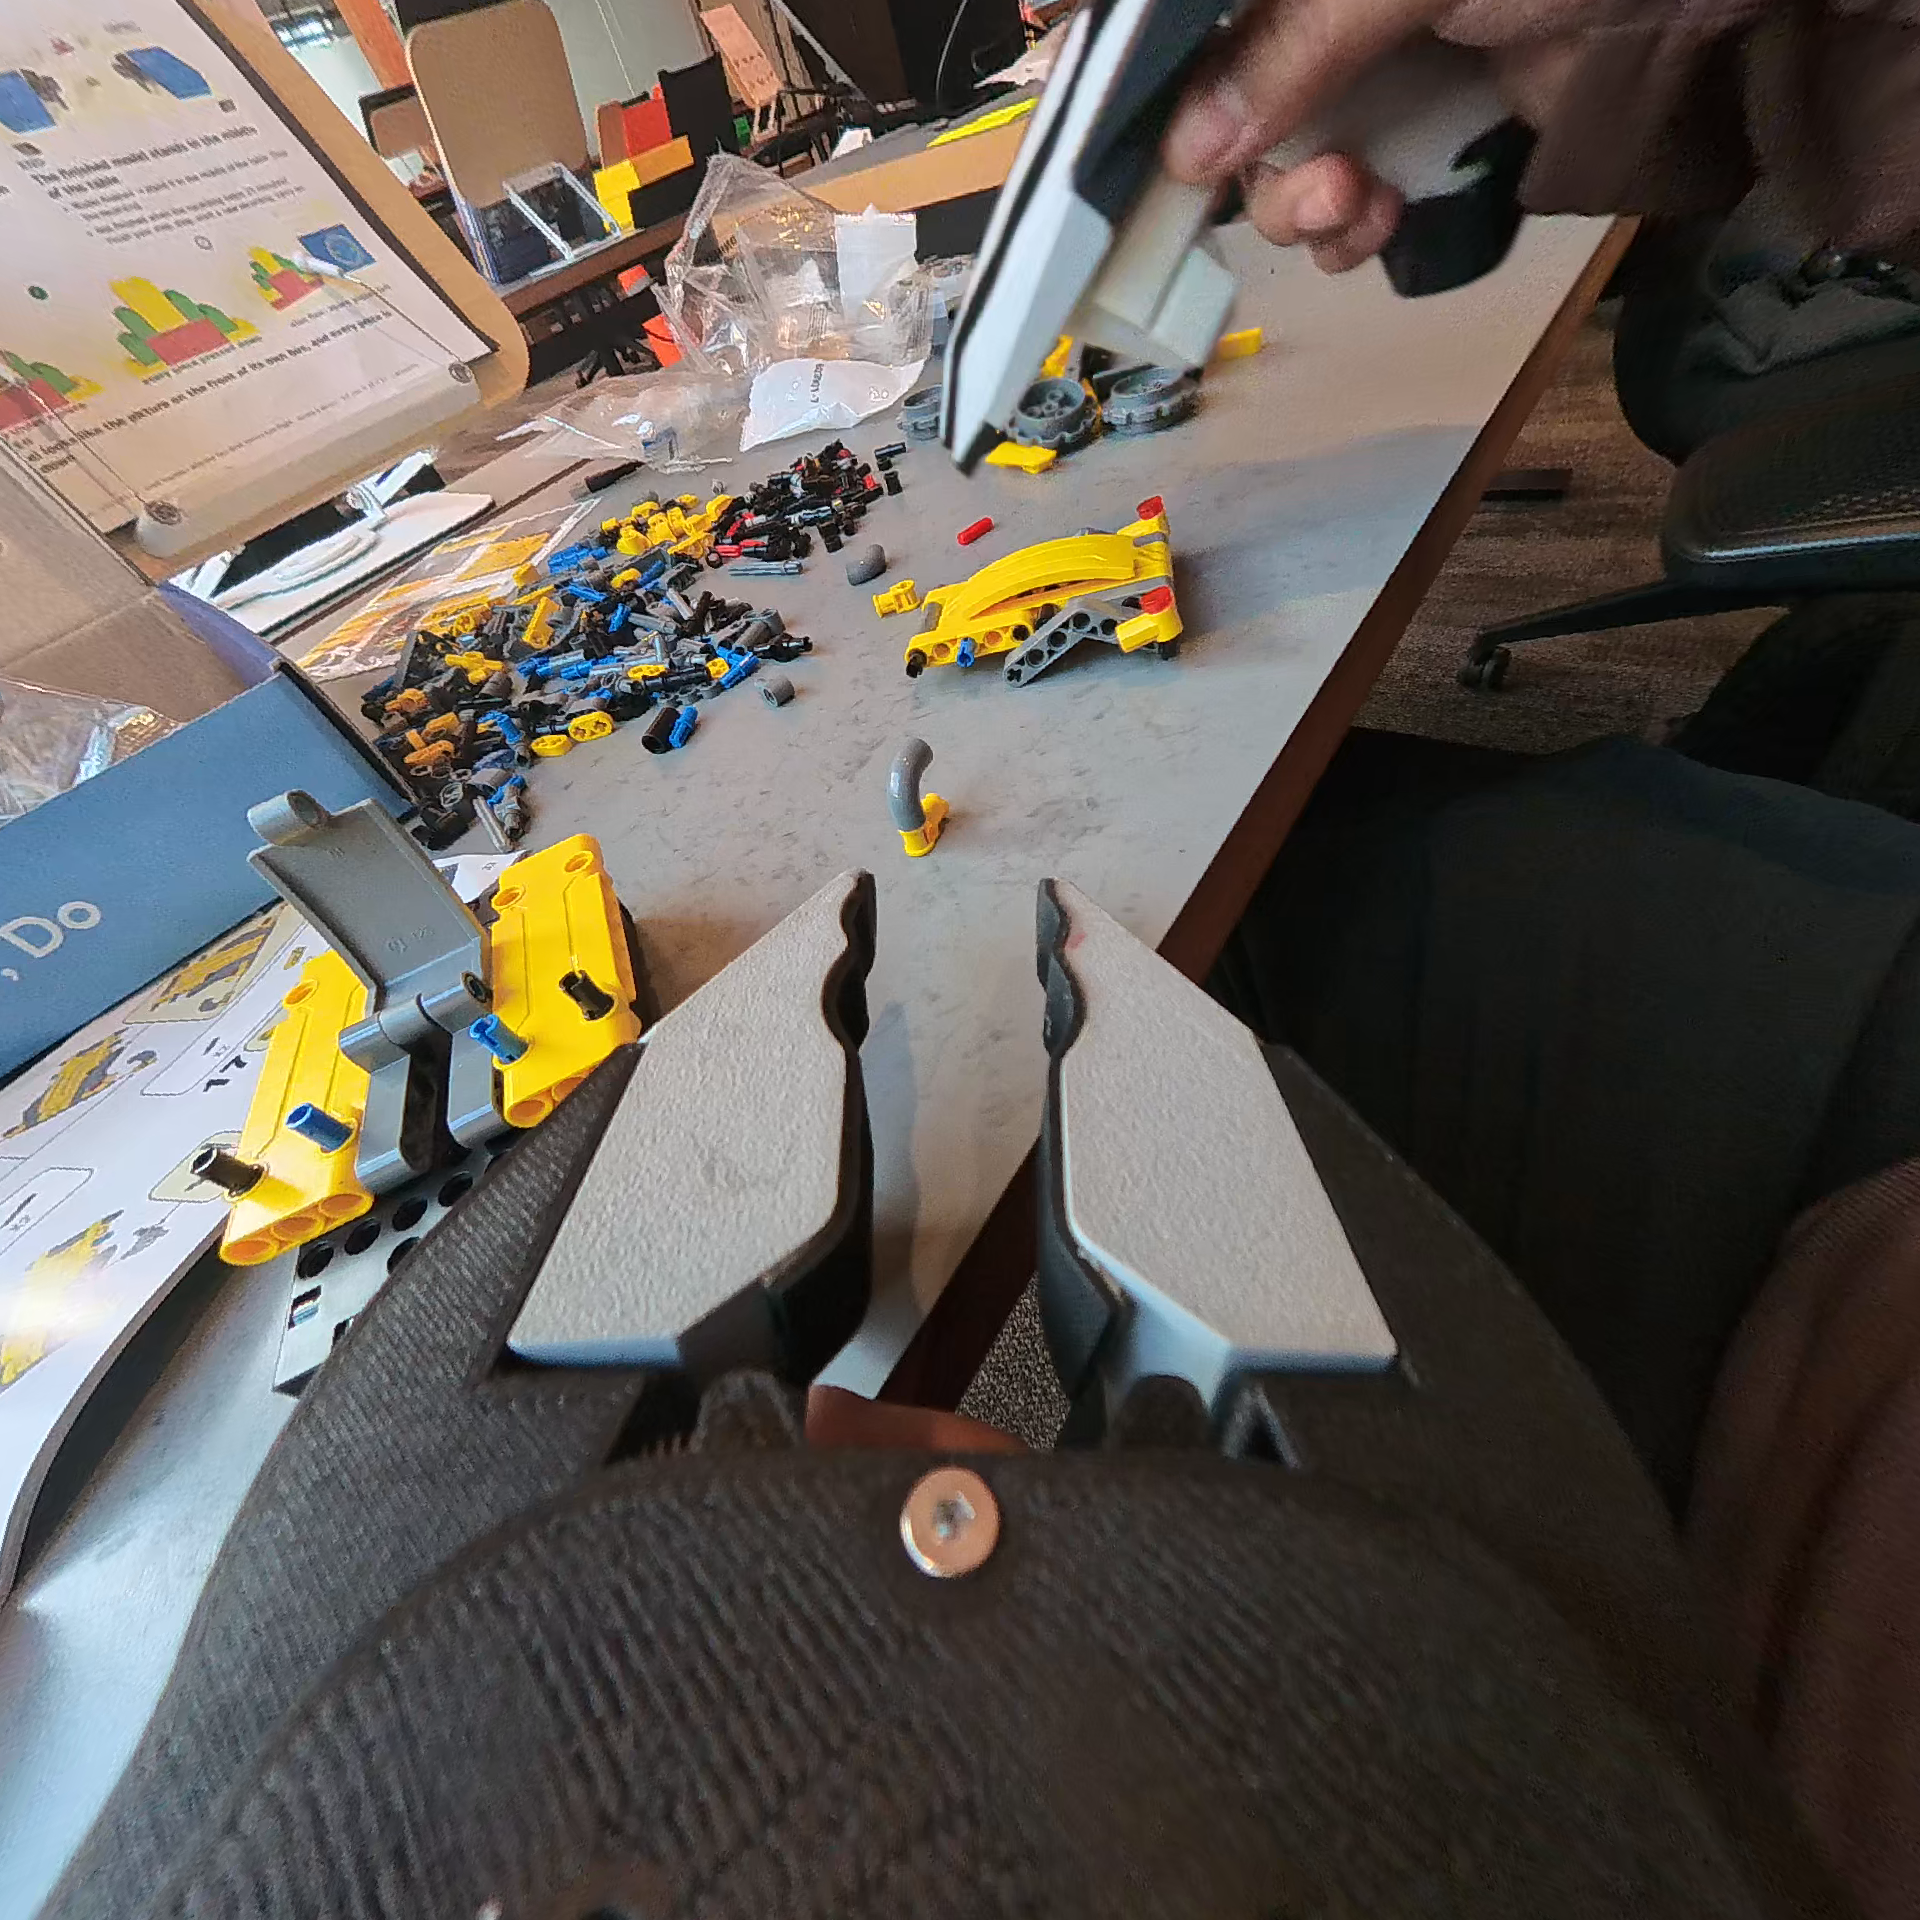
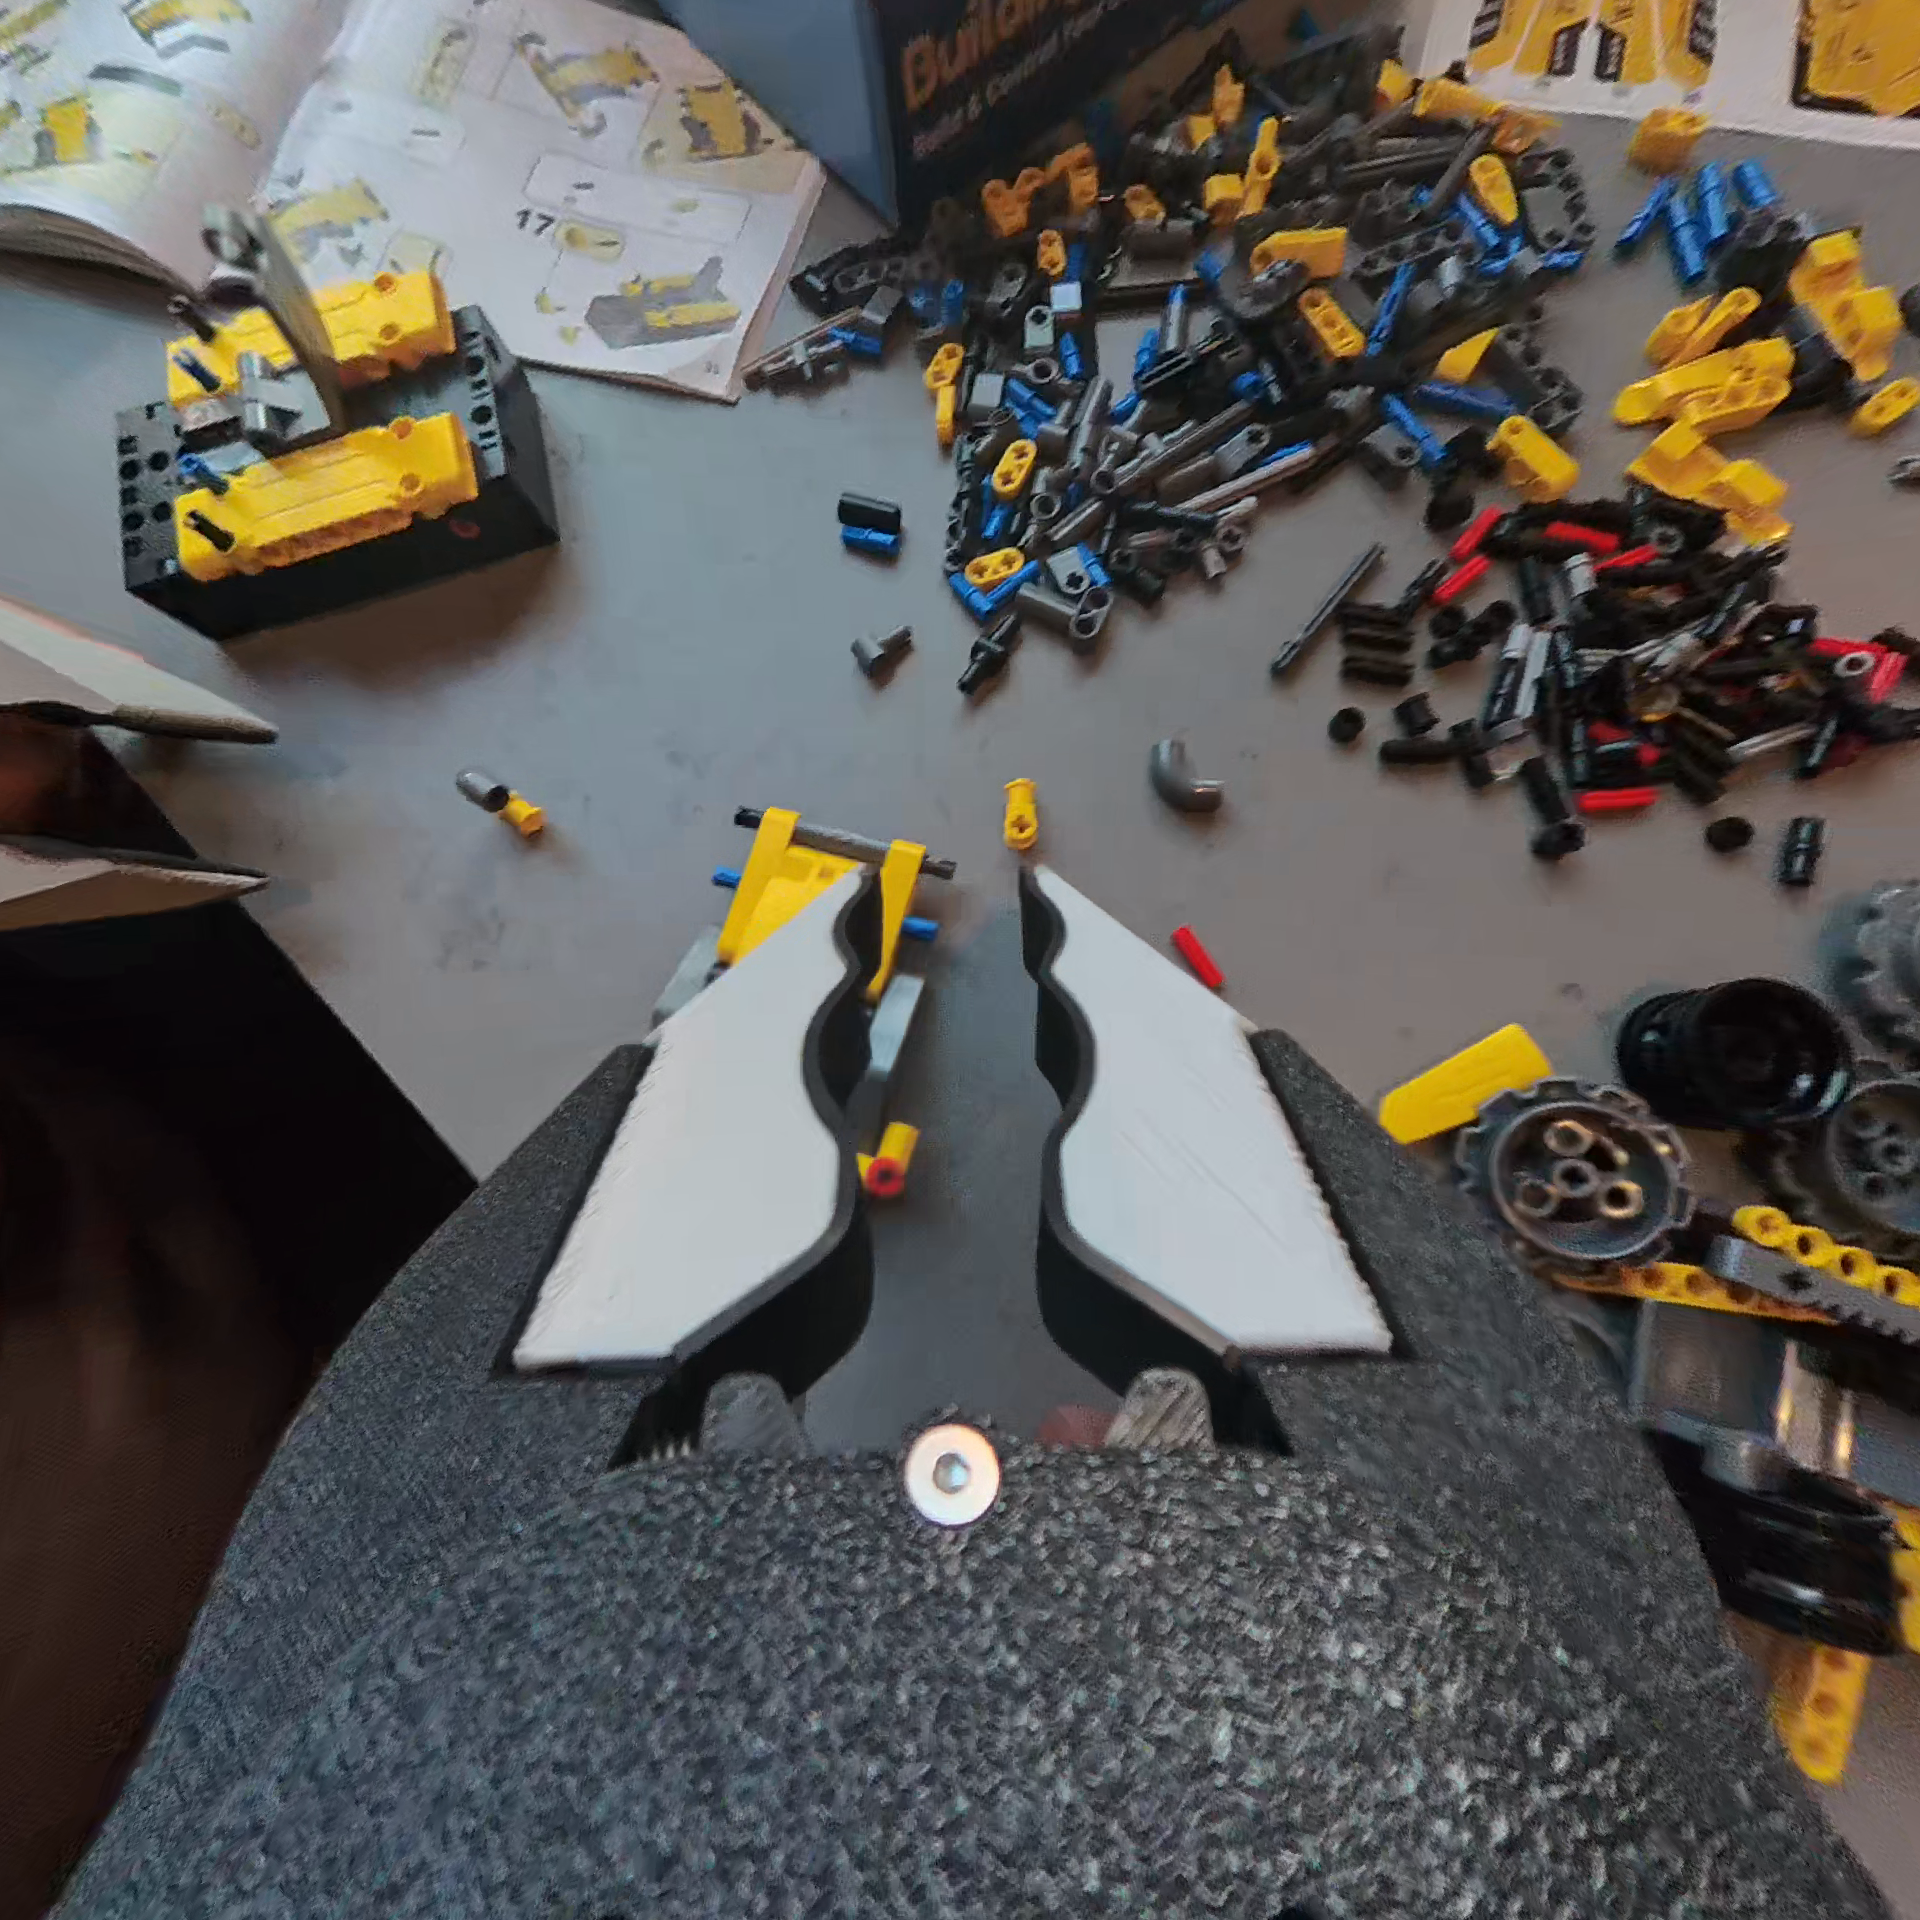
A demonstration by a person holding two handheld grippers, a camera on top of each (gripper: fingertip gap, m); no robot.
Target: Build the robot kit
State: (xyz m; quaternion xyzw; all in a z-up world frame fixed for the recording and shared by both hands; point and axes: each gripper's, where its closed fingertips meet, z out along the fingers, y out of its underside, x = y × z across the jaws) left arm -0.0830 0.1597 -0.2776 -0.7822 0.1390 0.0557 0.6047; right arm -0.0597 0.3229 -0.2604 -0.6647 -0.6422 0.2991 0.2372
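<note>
Left gripper (image 1: 956, 914): jaws stand apart with nothing between them; it hangs over the near edge of the grey table (image 1: 1195, 727), part of it out past that edge.
Right gripper (image 2: 940, 883): jaws parted and empty; it points down at the table from above. In the left wrist view it shows far off (image 1: 971, 436), held in a person's hand (image 1: 1299, 135) over the far part of the table.
Nearest the left gripper: one small grey bent tube on a yellow connector (image 1: 914, 800), standing just ahead of the fingertips.
Nearest the right gripper: a yellow arm assembly (image 2: 800, 883) with grey beams and blue pins, lying partly under the left finger; whether the finger touches it, I cannot tell.
Only in the left wrist view: the table's right edge, an office chair (image 1: 1787, 488) beyond it, clear plastic bags (image 1: 790, 270) toward the far edge, and a propped instruction board (image 1: 208, 239) at the far left.
Only in the right wrist view: the black base (image 2: 509, 457) under the block model, one loose grey elbow (image 2: 1184, 779), one lone yellow connector (image 2: 1021, 816) just beyond the fingertips.
Both views: block model (image 1: 436, 1039) with two yellow panels and one tall grey curved panel, near the open instruction booklet (image 2: 540, 166) and blue box (image 1: 156, 873).
Loose parts: one broad heap (image 2: 1299, 343) of black, blue, yellow and grey pins and beams, with red pieces among the black at one end.
Wheels: a cluster of grey and black wheels (image 2: 1745, 1122); the exact number is unclear.
</note>
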